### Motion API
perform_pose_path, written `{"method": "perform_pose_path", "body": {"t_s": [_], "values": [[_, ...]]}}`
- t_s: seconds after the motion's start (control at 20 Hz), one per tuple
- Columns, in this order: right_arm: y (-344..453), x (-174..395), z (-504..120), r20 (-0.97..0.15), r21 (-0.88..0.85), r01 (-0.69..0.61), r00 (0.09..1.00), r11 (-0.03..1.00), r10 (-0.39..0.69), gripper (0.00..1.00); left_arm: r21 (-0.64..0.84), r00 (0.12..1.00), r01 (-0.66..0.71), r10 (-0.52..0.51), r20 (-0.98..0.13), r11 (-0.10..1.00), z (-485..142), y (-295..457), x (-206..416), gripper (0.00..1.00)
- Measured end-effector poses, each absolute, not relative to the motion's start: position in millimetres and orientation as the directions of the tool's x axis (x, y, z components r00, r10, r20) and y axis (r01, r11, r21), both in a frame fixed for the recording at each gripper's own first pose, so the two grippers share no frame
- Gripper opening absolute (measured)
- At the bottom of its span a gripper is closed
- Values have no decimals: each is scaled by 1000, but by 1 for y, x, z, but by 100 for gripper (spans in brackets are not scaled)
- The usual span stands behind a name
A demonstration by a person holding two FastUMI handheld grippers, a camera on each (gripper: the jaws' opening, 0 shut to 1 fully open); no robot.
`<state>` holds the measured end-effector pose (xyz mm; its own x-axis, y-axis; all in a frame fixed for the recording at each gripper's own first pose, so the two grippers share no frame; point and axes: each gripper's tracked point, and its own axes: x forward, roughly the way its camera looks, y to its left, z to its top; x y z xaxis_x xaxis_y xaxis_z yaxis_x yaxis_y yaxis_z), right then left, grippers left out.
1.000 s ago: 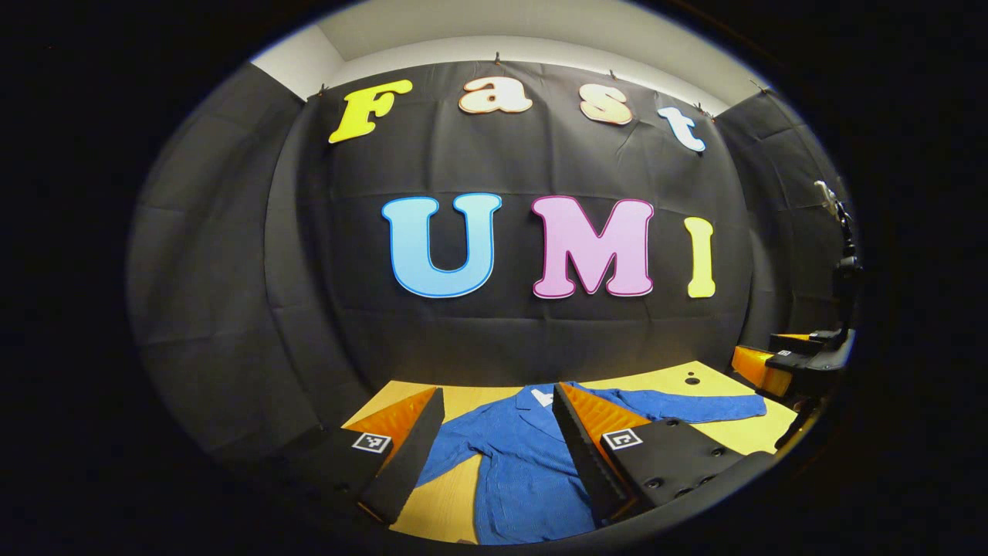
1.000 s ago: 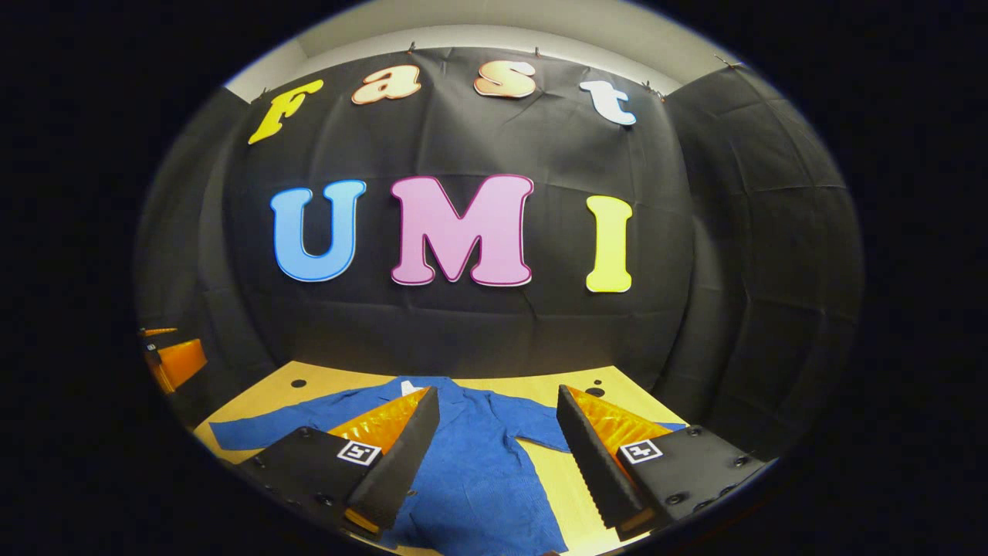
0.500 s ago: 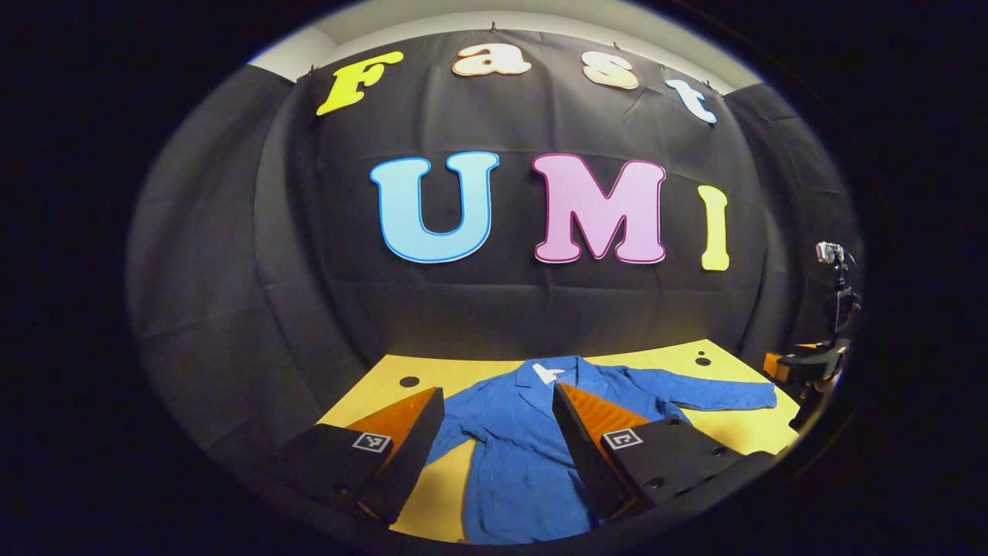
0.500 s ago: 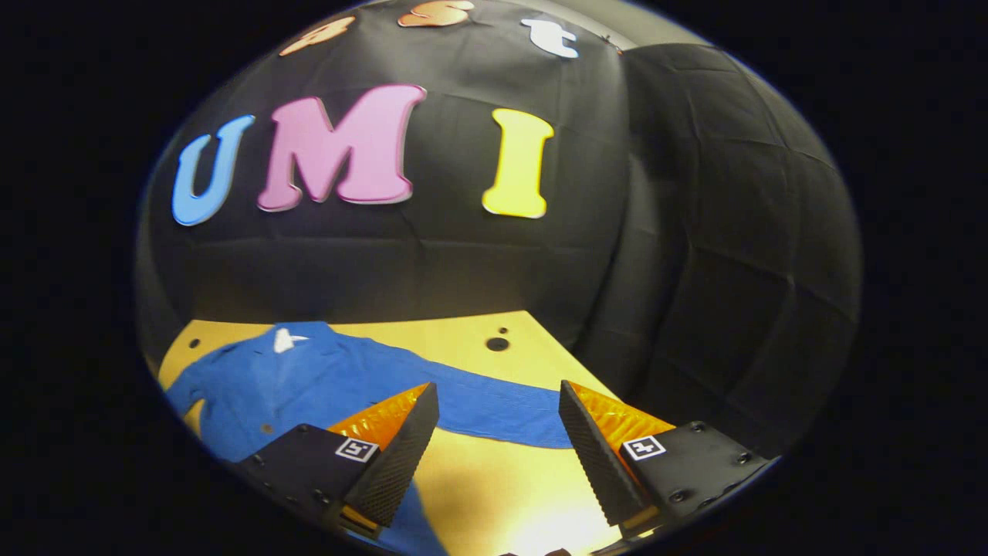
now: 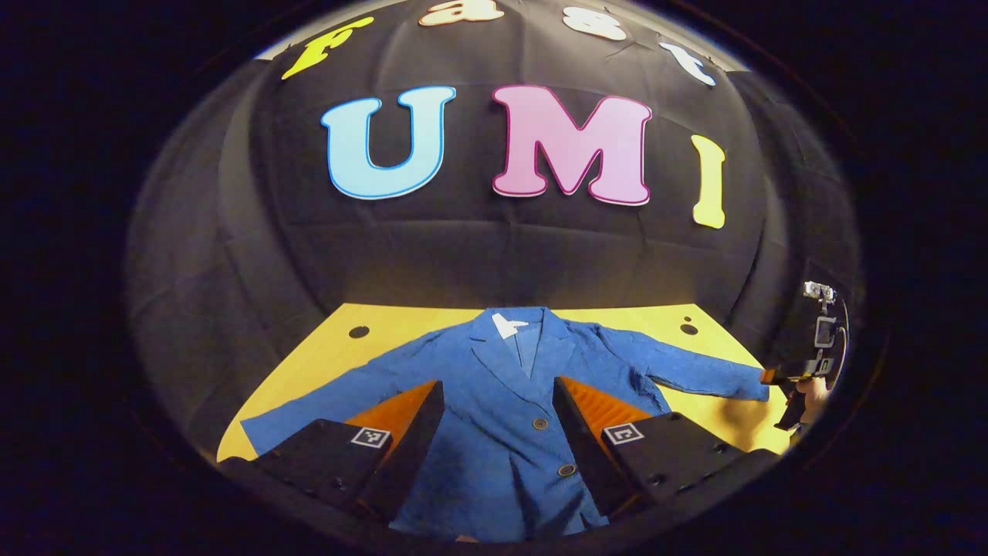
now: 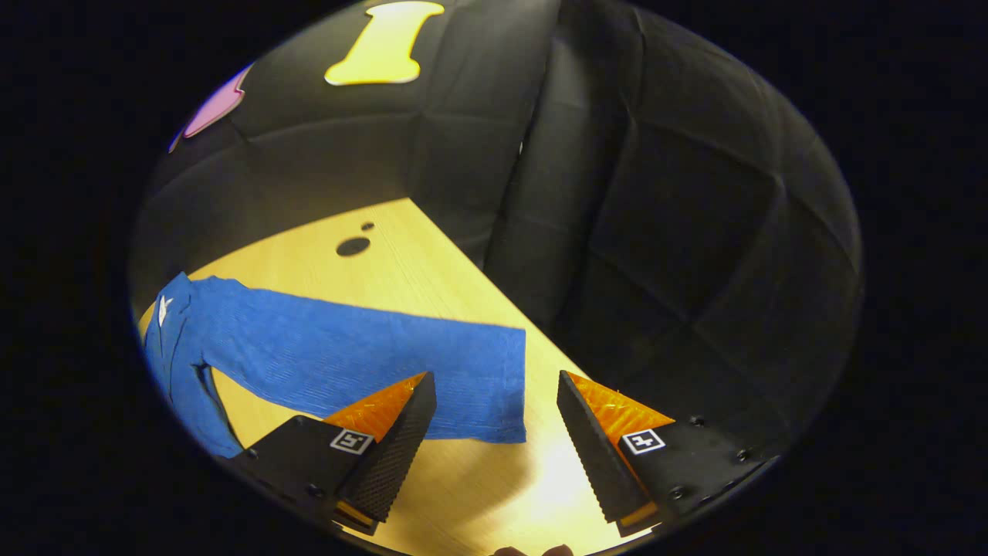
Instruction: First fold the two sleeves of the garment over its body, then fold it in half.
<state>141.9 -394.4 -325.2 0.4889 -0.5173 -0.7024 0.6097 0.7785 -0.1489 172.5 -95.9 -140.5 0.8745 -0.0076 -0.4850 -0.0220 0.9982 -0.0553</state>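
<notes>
On the yellow table (image 5: 324, 347), a blue jacket (image 5: 509, 417) lies flat below both gaping tools.

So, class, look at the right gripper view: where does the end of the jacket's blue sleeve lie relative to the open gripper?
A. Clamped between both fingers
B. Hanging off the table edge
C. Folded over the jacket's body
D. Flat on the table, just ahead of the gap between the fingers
D: the sleeve lies flat on the table, its cuff just ahead of the open right gripper, with neither finger pressing on it.
</notes>
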Motion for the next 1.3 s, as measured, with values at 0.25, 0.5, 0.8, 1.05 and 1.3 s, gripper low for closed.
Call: {"method": "perform_pose_path", "body": {"t_s": [0.25,0.5,0.8,1.05,1.3], "values": [[-403,137,-349,-784,-47,696,419,717,-459,100,-65,875,115,-132,-466,991,-133,-148,171,84],[-390,149,-348,-792,-6,683,444,731,-420,67,-78,877,143,-163,-452,987,-124,-163,166,84],[-364,163,-349,-828,78,668,457,740,-325,5,-32,881,129,-130,-455,991,-124,-145,156,84],[-353,170,-314,-757,83,680,518,728,-398,1,-11,889,143,-133,-439,990,-114,-127,147,84],[-322,186,-262,-701,187,679,599,710,-388,1,-3,902,160,-148,-405,987,-107,-113,133,84]]}}
